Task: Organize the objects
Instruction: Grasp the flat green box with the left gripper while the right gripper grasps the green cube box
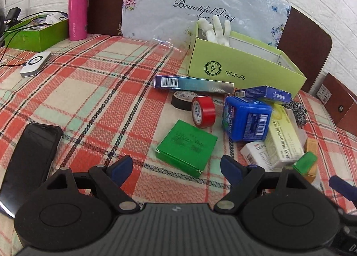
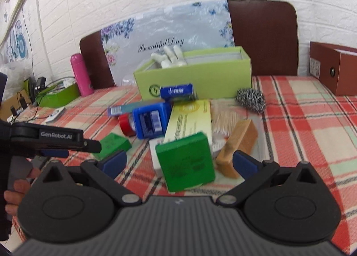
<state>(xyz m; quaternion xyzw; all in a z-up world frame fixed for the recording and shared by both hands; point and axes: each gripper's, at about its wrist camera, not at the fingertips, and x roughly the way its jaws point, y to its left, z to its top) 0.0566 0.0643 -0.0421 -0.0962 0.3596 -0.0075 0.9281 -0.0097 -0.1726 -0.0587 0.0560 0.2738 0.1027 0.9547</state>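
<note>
My left gripper [image 1: 176, 166] is open, low over the plaid table. A flat green box [image 1: 186, 147] lies just ahead of it, between the lines of its two fingers and untouched. My right gripper [image 2: 178, 164] is open too. A second green box [image 2: 186, 161] leans on the pile between its blue pads [image 2: 244, 164], with a gap on each side. Behind lie a red tape roll [image 1: 203, 112], a black tape roll [image 1: 183, 99], a blue container [image 1: 246, 118], a long blue box [image 1: 193, 84] and a yellow-white medicine box [image 2: 189, 119]. An open light-green box [image 1: 245, 64] holds white gloves [image 1: 215, 29].
A black phone [image 1: 29, 157] lies at the near left and a white device [image 1: 35, 64] further back. A pink bottle [image 1: 78, 11] and a green box of cables [image 1: 35, 30] stand at the far left. A steel scourer [image 2: 251, 98], a tan block [image 2: 238, 146] and a brown box [image 2: 334, 70] are on the right.
</note>
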